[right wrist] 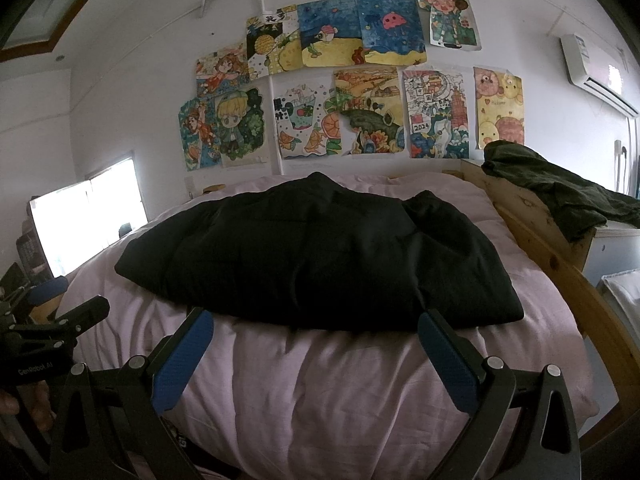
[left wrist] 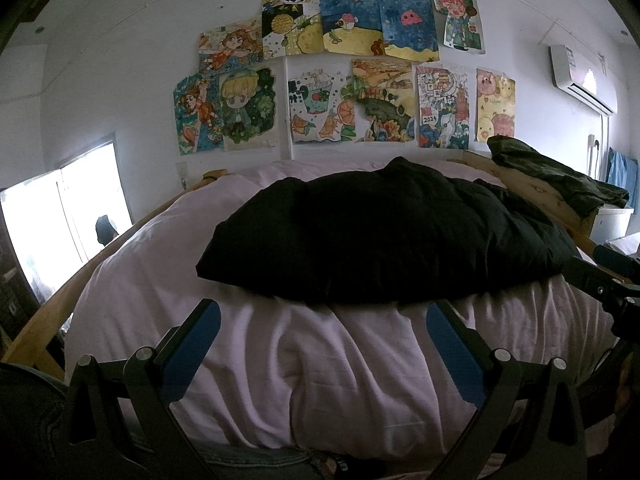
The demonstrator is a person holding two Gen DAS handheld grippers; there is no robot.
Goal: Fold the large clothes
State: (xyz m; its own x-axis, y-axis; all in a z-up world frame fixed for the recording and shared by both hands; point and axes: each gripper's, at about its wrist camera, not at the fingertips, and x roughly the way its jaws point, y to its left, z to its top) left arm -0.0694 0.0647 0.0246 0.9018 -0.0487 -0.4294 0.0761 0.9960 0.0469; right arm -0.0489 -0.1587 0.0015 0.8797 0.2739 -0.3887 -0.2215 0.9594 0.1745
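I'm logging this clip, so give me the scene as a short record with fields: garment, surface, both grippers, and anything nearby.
garment: black garment, bulky, lying in a folded-looking mound
surface: pink bedding, wrinkled, on a wooden bed frame
left gripper: left gripper open, empty, near the garment's front edge
right gripper: right gripper open, empty, near the garment's front edge
nearby: dark green cloth draped over the frame's right end
wall: drawings taped above the bed; air conditioner at right

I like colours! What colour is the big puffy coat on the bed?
Black, best seen from the right wrist.
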